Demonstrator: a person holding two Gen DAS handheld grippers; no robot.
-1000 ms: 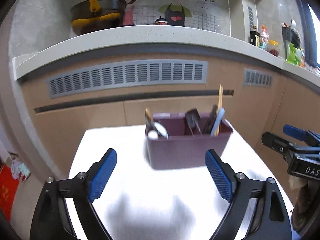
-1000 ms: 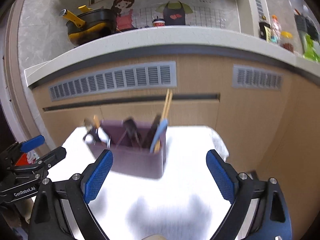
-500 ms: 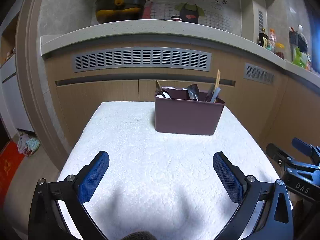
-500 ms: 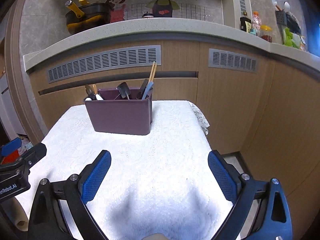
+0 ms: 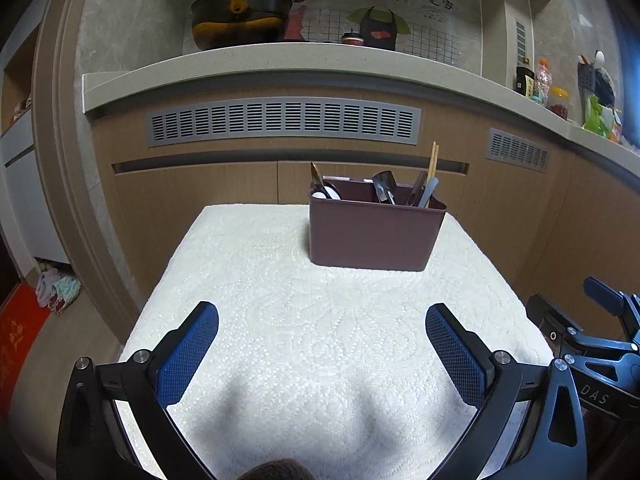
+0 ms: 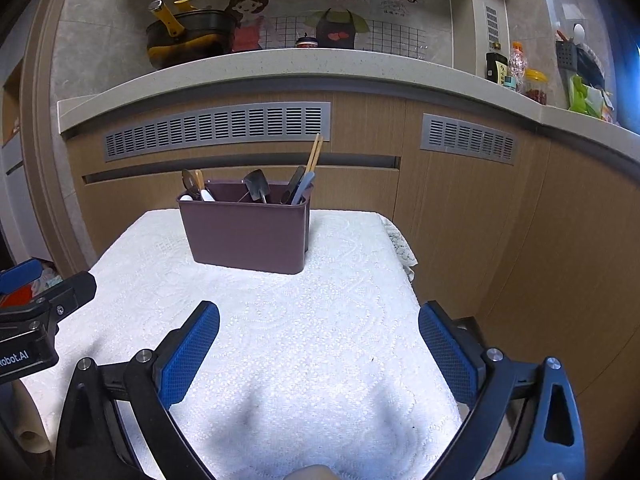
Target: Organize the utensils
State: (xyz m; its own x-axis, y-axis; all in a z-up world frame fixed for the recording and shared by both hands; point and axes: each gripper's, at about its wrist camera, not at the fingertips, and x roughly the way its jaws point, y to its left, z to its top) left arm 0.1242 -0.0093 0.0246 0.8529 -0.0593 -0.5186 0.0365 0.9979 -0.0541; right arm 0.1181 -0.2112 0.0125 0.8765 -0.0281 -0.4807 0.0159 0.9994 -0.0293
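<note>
Inventory, taken left to right.

1. My left tongs [image 5: 322,322]: blue pads spread wide, having just been opening, nothing between them. They hang over the near part of the table, well short of the caddy.

2. Table [image 5: 248,264]: covered with a white embossed cloth, bare across its near and middle stretch.

3. Utensil caddy [image 5: 374,234]: a dark plum rectangular box, upright at the far side of the table, right of centre in the left view. Contents, left to right: spoons [image 6: 192,186] in the left end, a small black spatula [image 6: 256,186] in the middle, and at the right end a pair of wooden chopsticks [image 6: 315,156] rising highest, beside dark and pale-blue handles whose kind I cannot tell.

4. My right tongs [image 6: 319,320]: pads likewise wide apart, having just been opening, empty, over the near right part of the table.

5. Behind the table: wood-fronted cabinets with grey vents [image 5: 284,122], and a pale counter carrying a black and yellow pan [image 5: 240,20].
</note>
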